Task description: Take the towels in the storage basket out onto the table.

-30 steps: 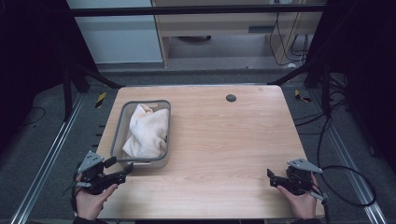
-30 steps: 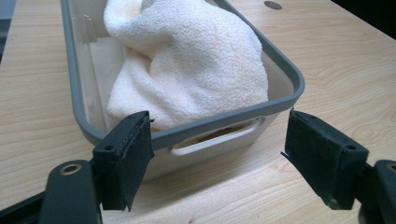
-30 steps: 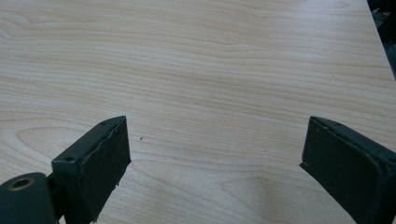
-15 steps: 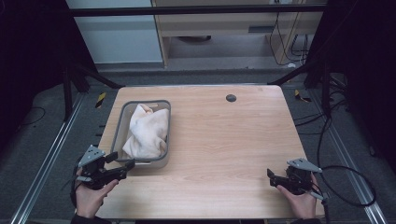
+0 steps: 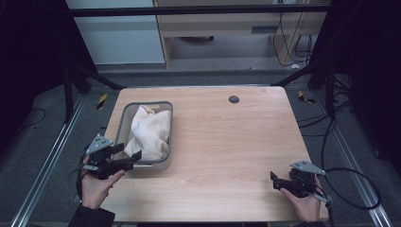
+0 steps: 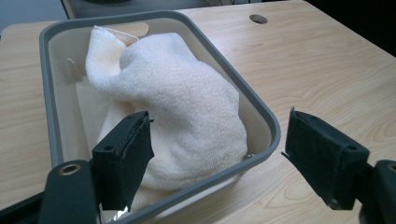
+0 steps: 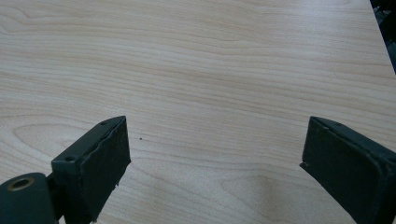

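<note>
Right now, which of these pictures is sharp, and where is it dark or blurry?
High view: lit table, surroundings nearly black, slightly soft. Left gripper view: towel and tray crisp, near black pads a little soft. Right gripper view: even light, no glare, wood grain clear.

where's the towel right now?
High view: the towel lies bunched in the grey bin on the table's left side, just beyond the open left hand-held gripper.

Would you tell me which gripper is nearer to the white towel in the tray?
The left. The left gripper hovers at the tray's near end, jaws open beside the white towel. The right gripper is far across the table, near its right front corner.
</note>
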The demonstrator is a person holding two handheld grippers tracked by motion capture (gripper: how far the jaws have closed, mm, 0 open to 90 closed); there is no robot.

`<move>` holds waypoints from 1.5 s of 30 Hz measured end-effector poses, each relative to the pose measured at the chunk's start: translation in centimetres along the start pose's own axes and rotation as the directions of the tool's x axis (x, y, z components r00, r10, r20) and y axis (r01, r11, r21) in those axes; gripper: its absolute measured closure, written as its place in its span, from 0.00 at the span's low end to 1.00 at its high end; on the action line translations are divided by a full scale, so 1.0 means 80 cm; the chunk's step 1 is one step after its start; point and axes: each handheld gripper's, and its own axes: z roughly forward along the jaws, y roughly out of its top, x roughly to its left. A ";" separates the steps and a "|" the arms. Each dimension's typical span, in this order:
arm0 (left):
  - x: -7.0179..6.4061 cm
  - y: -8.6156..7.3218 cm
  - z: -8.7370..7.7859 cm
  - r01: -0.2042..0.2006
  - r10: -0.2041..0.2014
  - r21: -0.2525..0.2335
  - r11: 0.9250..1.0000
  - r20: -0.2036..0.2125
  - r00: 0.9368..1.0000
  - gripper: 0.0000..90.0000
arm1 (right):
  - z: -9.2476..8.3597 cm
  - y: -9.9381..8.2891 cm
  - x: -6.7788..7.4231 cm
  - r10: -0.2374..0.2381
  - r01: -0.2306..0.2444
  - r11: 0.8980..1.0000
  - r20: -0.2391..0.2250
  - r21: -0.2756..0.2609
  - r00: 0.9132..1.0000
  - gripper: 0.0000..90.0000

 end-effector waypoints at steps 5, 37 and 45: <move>-0.002 0.015 0.005 -0.013 0.013 0.010 1.000 -0.004 1.000 0.25 | 0.000 0.000 0.000 -0.003 0.003 1.000 -0.001 0.004 1.000 0.08; -0.009 0.085 0.048 -0.105 0.111 0.163 0.981 -0.027 0.993 0.23 | 0.003 0.000 0.000 -0.010 0.010 1.000 -0.009 0.028 1.000 0.08; -0.006 0.091 0.063 -0.100 0.110 0.218 0.971 -0.033 0.993 0.23 | 0.004 0.000 0.000 -0.013 0.013 0.999 -0.012 0.034 1.000 0.07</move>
